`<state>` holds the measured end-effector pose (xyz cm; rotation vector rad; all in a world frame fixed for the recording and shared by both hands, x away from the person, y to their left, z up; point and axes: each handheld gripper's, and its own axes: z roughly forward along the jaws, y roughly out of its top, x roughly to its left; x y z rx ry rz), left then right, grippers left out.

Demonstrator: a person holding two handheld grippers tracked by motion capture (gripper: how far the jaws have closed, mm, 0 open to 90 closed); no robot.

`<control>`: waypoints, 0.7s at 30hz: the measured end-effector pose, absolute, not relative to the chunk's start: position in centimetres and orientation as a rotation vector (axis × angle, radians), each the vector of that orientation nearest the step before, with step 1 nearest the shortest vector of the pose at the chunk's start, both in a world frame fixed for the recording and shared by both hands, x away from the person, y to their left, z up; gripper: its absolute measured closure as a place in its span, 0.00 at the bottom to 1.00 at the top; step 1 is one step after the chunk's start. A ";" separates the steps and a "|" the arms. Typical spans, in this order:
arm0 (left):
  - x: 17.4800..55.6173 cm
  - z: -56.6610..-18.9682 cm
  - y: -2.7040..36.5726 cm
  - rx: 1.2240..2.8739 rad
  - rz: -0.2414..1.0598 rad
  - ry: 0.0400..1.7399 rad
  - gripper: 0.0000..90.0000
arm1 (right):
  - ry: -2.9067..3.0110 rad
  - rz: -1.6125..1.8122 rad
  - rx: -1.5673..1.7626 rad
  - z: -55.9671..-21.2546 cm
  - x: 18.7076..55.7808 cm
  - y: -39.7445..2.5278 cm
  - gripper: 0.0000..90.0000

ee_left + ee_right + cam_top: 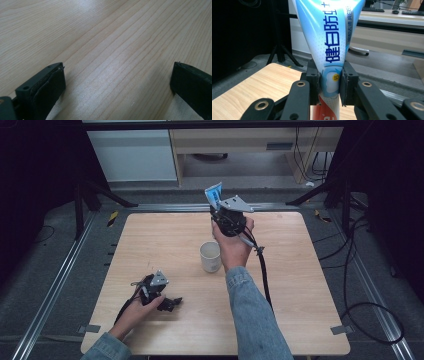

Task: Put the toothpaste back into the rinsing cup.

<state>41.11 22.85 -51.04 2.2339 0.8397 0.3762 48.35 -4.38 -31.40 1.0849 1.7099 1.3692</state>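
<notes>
The right tool (218, 205) pinches a tube (329, 45) between its pads, held upright above the far side of the table (300, 320), just beyond the cup (210, 256). The tube (blue and white, with a red band low down) rises past the jaws. The left tool (170, 304) rests on the table near-left of the cup, jaws spread, nothing between them.

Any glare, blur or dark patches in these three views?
High view: table evenly lit, surroundings nearly black, soft overall. Left gripper view: pale sheen on the wood between the open left gripper jaws, which look soft. Right gripper view: glossy highlight on the toothpaste tube clamped by the right gripper; left background dark.
</notes>
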 end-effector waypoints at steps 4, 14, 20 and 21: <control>41.1 -51.0 22.8 2.232 0.377 0.840 0.00 | 1.701 1.382 1.092 -31.8 48.2 -4.3 0.81; 41.1 -51.1 22.8 2.232 0.377 0.840 0.00 | 1.699 1.399 1.097 -32.9 47.8 -4.1 0.81; 41.1 -51.1 22.8 2.232 0.378 0.840 0.00 | 1.687 1.400 1.104 -33.3 47.8 -4.3 0.81; 41.1 -51.1 22.8 2.232 0.377 0.840 0.00 | 1.687 1.404 1.107 -33.4 47.8 -4.3 0.81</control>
